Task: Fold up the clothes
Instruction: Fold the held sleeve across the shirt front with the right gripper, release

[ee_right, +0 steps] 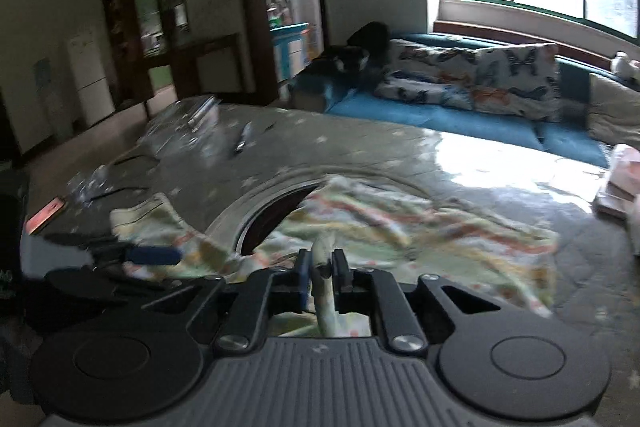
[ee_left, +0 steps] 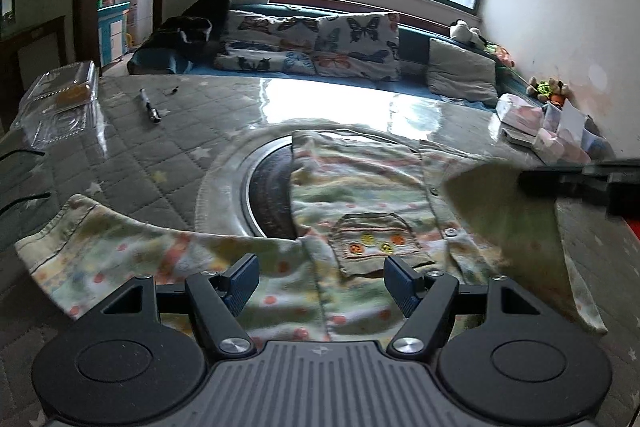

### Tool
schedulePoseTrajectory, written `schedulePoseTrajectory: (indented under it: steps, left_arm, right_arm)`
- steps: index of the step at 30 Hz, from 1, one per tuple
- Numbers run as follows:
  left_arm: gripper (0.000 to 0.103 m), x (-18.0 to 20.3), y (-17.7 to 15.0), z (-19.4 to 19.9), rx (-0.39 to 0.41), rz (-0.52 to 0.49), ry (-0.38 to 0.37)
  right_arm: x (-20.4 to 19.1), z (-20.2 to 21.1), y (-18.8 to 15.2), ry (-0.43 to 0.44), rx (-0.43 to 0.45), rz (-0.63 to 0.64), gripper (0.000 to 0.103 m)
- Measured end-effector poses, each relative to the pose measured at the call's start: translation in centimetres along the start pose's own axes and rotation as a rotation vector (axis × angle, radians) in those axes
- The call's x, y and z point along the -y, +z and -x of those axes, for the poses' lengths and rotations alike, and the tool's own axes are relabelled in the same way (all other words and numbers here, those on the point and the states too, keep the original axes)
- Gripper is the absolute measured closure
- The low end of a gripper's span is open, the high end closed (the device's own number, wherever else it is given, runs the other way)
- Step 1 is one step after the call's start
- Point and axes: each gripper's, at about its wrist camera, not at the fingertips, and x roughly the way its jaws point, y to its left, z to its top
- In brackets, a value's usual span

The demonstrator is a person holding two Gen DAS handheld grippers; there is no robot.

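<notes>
Two grippers over the shirt on the counter: left gripper spread wide, right gripper clamped on a lifted sleeve

The left black two-finger claw hangs low with its blue-padded fingers spread wide apart, gripping nothing. The right black claw has its fingers pinched tight on a fold of pale patterned cloth, raised toward the tabletop's right edge.
</notes>
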Motion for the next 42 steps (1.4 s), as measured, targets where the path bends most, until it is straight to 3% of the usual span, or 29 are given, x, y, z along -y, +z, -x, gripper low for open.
schedulePoseTrajectory:
  steps: [6,10,15,20,22,25,31,37,42]
  left_arm:
    - [0.031,-0.2,0.7,0.1,0.014,0.009,0.011]
    - [0.031,0.7,1.1,0.1,0.023,-0.007,-0.016]
    - [0.034,3.3,1.2,-0.6,0.014,-0.057,-0.089]
    - [0.053,5.8,0.9,-1.8,-0.019,-0.098,-0.148]
    - [0.056,6.6,0.8,-2.2,-0.031,-0.112,-0.168]
    - [0.068,7.6,0.4,-2.8,-0.044,-0.132,-0.19]
    - [0.076,9.0,-0.1,-3.9,-0.068,-0.167,-0.216]
    - [0.077,8.6,-0.5,-4.8,-0.097,-0.173,-0.191]
    - [0.077,8.2,-0.7,-5.0,-0.109,-0.168,-0.173]
  right_arm:
    - [-0.2,1.5,0.2,0.006,0.028,0.023,0.085]
    - [1.9,2.3,0.2,-0.056,0.018,0.02,0.085]
    - [6.0,2.9,-1.8,-0.166,-0.063,-0.013,0.085]
    - [10.0,2.7,-4.5,-0.253,-0.148,-0.063,0.085]
    - [10.8,2.5,-5.5,-0.263,-0.171,-0.075,0.085]
    - [11.4,2.1,-6.6,-0.262,-0.194,-0.078,0.085]
    - [10.9,1.0,-7.2,-0.241,-0.174,-0.064,0.086]
    - [11.6,-0.4,-8.1,-0.271,-0.202,-0.065,0.087]
    - [11.4,0.7,-7.4,-0.269,-0.161,-0.065,0.087]
